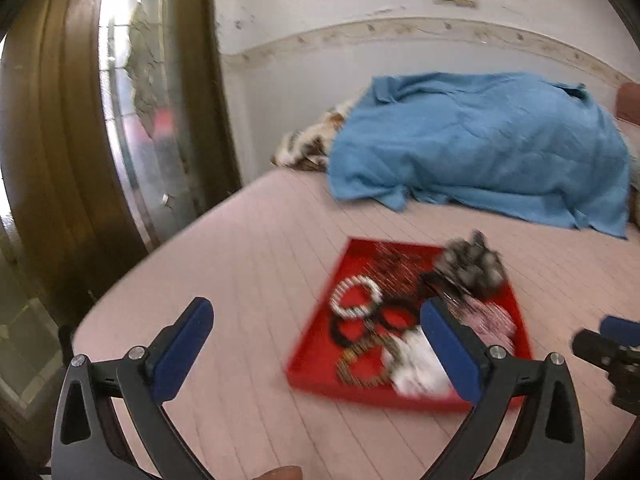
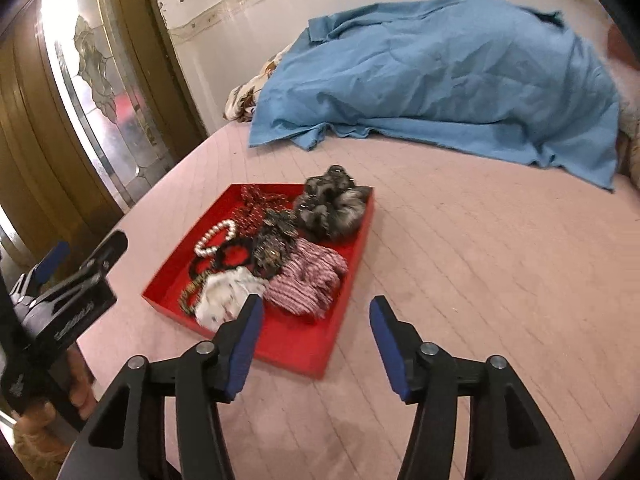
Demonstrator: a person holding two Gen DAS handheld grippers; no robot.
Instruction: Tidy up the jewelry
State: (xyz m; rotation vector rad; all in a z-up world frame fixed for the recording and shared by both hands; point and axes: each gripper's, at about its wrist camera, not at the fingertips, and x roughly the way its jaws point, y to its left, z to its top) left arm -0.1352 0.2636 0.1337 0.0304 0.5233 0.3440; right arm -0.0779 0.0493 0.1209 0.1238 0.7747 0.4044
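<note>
Your red tray (image 2: 304, 354) sits on the pink bed (image 2: 480, 260), already loaded: pearl bracelet (image 2: 214, 238), scrunchies, beads (nothing loose beside it). Both the left hand-held gripper (image 1: 316, 344) and right hand-held gripper (image 2: 316, 340) hover wide apart, holding nothing, so sorting looks mostly done

A red tray (image 2: 288, 344) is sitting flat on the pink quilted bed, shallow-walled and square, one corner pointing toward the far end. Its contents are crowding the far half. A grey furry scrunchie (image 2: 332, 208) is bulging over the far right rim. A pearl bracelet (image 2: 214, 238) is lying flat near the left wall, touching a black ring-shaped band (image 2: 232, 256). A red-and-white striped scrunchie (image 2: 306, 282) is resting beside a white scrunchie (image 2: 226, 296) on the near side. A dark beaded piece (image 2: 274, 244) is sitting mid-tray; a red patterned piece (image 2: 260, 204) is lying behind it.
</note>
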